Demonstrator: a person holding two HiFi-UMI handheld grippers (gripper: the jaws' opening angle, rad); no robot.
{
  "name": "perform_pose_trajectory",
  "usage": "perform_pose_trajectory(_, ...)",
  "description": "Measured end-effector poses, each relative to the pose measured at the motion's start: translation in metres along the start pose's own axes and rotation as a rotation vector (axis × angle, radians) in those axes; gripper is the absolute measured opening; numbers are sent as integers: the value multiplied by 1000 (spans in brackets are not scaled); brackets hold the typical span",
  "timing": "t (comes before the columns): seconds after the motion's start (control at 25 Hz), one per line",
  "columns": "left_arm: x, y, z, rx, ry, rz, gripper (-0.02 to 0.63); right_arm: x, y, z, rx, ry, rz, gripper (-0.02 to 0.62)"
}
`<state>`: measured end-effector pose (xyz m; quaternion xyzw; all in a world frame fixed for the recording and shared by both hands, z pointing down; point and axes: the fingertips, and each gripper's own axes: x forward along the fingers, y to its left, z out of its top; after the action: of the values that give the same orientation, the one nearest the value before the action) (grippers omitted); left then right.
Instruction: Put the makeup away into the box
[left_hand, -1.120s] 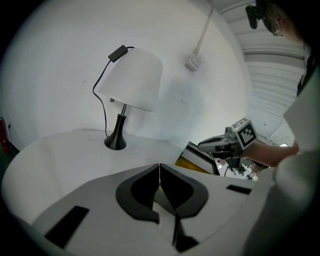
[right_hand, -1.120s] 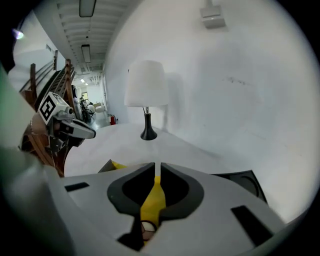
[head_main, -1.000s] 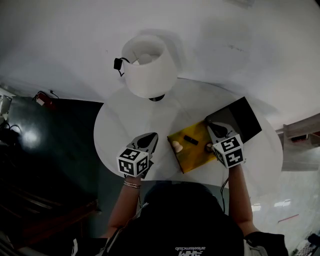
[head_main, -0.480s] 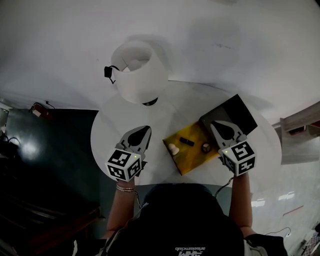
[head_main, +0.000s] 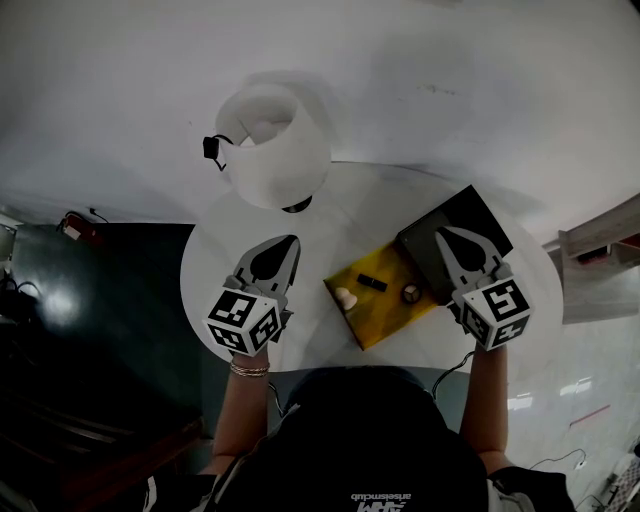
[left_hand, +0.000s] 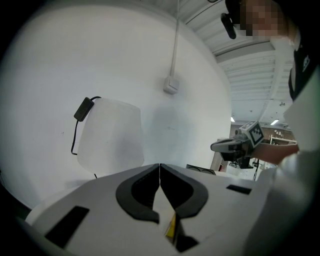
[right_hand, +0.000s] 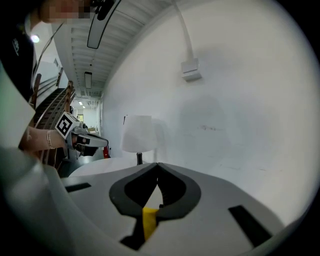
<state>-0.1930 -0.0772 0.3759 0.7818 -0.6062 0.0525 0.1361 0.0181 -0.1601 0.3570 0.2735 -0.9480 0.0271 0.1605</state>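
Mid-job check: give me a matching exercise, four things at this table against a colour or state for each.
Things:
1. lamp shade
2. inside of the box
3. box lid
4. left claw

Colour or state:
A. black
B. shut, nothing in it
C. yellow
D. white

Pairs: 1-D, 2-C, 3-A, 4-B
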Motion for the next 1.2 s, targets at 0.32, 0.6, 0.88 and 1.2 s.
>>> perform_pose_trajectory(0.32,-6,3,24,52,-50,24,18,-15,-7,17,-3,-77,-48,18)
perform_pose_trajectory(0.6,-12,8,30,59,-68,48,18,-23,-3,29,-25,-109,-38,18)
perform_pose_trajectory(0.88,-14,8,28,54,-64,48,18,-26,0,33,-35,-120,-35,18)
perform_pose_trajectory(1.2,-17,9,25,53,-57,57,18,-28,-1,34,-34,-127,-49,18)
